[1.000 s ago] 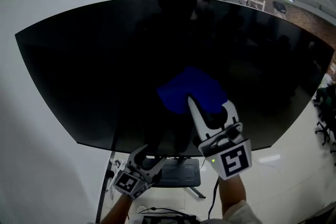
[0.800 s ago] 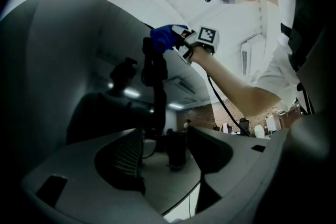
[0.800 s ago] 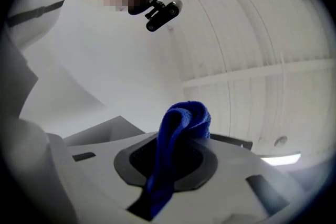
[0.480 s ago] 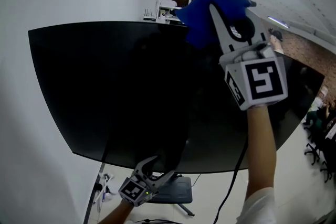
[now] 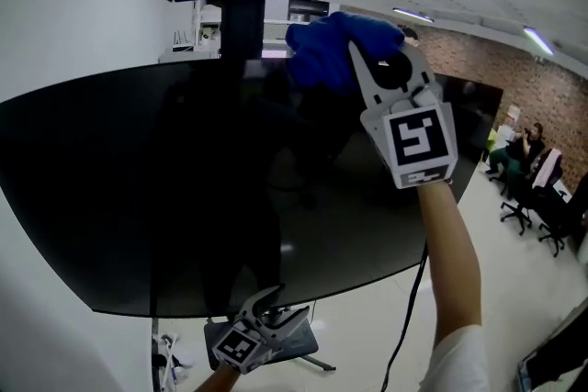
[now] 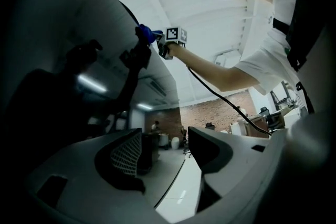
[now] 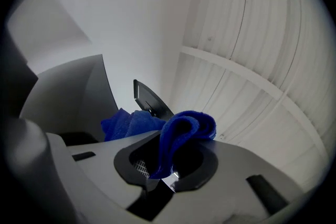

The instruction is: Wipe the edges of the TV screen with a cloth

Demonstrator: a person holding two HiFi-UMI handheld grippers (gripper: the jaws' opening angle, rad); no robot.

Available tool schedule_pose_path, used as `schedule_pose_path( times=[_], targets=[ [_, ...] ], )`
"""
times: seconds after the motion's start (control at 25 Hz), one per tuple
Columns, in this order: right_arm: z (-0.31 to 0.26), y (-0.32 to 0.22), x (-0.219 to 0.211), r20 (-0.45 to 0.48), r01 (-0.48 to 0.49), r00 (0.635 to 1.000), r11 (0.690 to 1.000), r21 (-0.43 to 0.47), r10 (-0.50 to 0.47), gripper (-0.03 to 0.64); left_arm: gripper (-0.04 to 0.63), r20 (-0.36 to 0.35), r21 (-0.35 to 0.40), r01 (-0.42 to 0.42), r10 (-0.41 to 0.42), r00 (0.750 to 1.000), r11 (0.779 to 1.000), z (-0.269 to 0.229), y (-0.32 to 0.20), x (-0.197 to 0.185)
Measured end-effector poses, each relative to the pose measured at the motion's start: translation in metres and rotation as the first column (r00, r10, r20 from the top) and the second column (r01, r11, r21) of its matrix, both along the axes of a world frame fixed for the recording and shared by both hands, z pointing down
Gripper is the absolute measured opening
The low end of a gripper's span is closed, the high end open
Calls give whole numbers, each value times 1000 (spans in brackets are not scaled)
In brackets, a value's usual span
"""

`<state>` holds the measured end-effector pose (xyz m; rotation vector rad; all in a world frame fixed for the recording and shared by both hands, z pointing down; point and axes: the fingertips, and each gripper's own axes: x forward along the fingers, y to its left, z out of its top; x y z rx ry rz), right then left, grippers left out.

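Cloth (image 5: 335, 46) held at the top edge of the TV screen (image 5: 165, 179).
Left gripper (image 5: 264, 319) hangs low, below the screen's bottom edge, jaws apart with nothing between them; right gripper (image 5: 366, 60) is raised, jaws clamped on the blue cloth against the top edge; a brick wall (image 5: 478, 73) stands beyond.

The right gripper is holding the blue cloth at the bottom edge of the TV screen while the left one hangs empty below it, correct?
Wrong edge: the head view shows the right gripper holding the blue cloth at the top edge of the TV screen. The left gripper does hang empty below.
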<state>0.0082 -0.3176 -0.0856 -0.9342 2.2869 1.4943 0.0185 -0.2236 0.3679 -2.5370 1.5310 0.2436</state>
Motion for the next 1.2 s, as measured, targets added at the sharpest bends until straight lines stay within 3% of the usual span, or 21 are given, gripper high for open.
schedule_pose_path(
  times=[0.2,0.36,0.56,0.76,0.88,1.08,1.2],
  targets=[
    [-5,-67,71,17,-175,984,984,-24,175,80,256,3,-19,-111,111,994,994,1,-36,56],
    [-11,-129,135,13,-311,950,948,-63,312,80,256,16,-12,-196,196,980,981,-6,-68,102],
    [-26,-212,207,-33,-481,876,869,-117,480,80,256,26,-7,-282,282,959,959,-15,-113,149],
    [-23,-292,331,-19,-586,799,773,-242,600,80,256,48,-42,-387,389,920,921,-1,-153,237],
    [-23,-315,364,36,-558,804,774,-299,594,80,256,36,-60,-434,437,899,899,-5,-174,260],
    [-18,-316,370,48,-563,801,779,-276,596,80,256,22,-89,-494,498,867,865,-5,-195,293],
    [-2,-314,393,67,-533,817,794,-293,573,80,256,69,-93,-539,545,836,837,18,-200,324]
  ],
)
